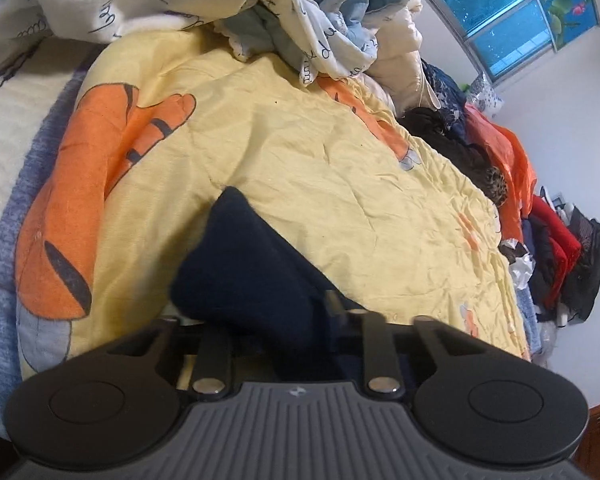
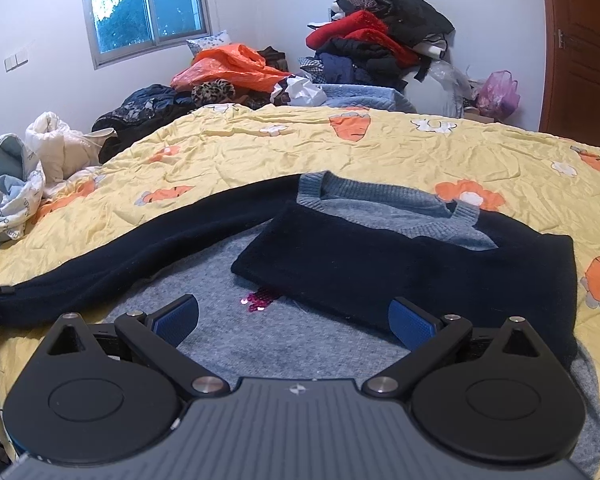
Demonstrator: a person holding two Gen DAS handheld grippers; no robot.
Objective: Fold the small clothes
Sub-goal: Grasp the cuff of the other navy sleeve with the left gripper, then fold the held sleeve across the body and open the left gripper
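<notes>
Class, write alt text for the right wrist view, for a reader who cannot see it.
A grey and navy sweater lies on a yellow quilt, one sleeve folded across its chest and the other sleeve stretched out to the left. The open right gripper hovers over it, with piled clothes behind.

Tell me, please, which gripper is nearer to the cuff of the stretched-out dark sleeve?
Left. The left gripper is shut on the sleeve at its cuff; the right gripper hovers open above the sweater's grey body.
</notes>
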